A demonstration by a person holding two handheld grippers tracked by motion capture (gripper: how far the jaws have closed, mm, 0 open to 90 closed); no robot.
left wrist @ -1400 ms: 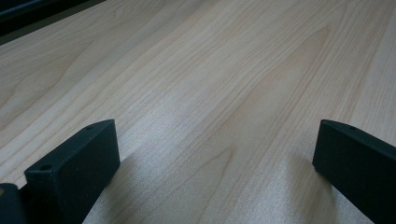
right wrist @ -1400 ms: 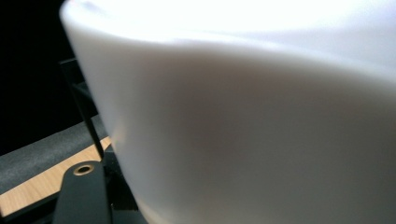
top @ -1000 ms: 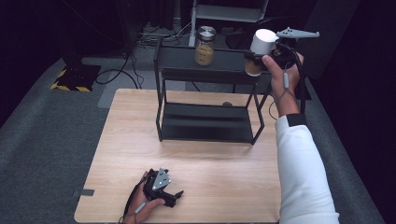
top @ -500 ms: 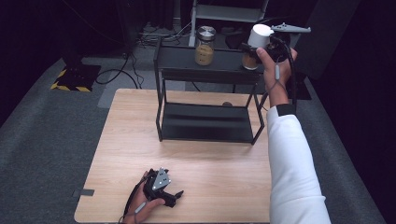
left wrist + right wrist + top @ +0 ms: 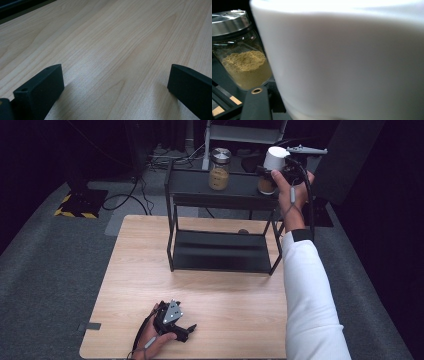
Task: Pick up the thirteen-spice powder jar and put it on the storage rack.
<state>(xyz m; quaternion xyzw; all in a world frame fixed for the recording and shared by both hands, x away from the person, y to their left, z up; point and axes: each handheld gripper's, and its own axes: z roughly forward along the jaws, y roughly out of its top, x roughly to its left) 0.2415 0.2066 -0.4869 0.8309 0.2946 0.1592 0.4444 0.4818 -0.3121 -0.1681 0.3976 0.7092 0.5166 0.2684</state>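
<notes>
While the high view is taken first, the right gripper (image 5: 279,169) is seen raised at the right end of the top shelf of a black rack (image 5: 220,195), with a white-lidded jar (image 5: 272,167) held at it, its brown contents visible beneath the white cap; whether the jar rests on the shelf or hangs just above it cannot be told. A second jar with a metal lid (image 5: 219,168) stands on the same shelf, apart to the left. The left gripper (image 5: 172,320) is laid on the tabletop (image 5: 130,270) near its front edge, well away from the rack. From the left gripper view, bare wood grain is seen between two black jaws set wide apart, with nothing held. From the right gripper view, the white cap (image 5: 347,62) is pressed close to the lens and one jaw is seen beside it, so the gripper is judged clamped on that jar, though the second jaw is hidden. The powder-filled jar (image 5: 242,62) is seen just beside it. A risk is judged here: with the jars this close, a sideways drift could knock the neighbour over, and a grip taken high on the cap could let the jar tilt or slip at the shelf edge.
</notes>
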